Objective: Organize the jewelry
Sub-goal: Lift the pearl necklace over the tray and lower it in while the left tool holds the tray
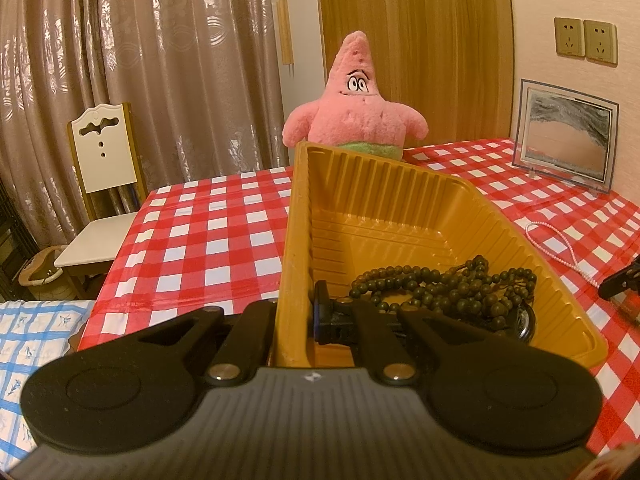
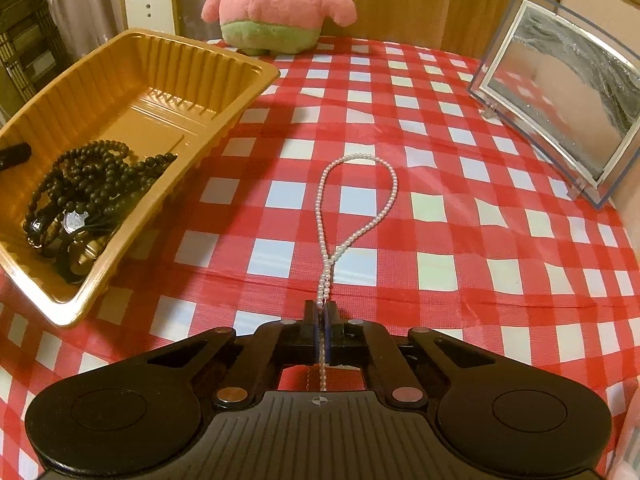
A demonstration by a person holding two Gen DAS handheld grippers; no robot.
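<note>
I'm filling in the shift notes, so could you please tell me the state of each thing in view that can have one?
Left gripper: shut on the tray's side wall.
Right gripper: shut on the pearl necklace.
Pearl necklace: loop lying flat on the tablecloth, outside the tray.
Yellow tray: tilted, one side lifted, far half empty.
Dark bead strands: heaped in the tray's near end.
Picture frame: standing upright.
Plush toy: sitting upright.

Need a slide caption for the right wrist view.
Right gripper shut on pearl necklace lying on checked tablecloth; tray with dark beads at left.
</note>
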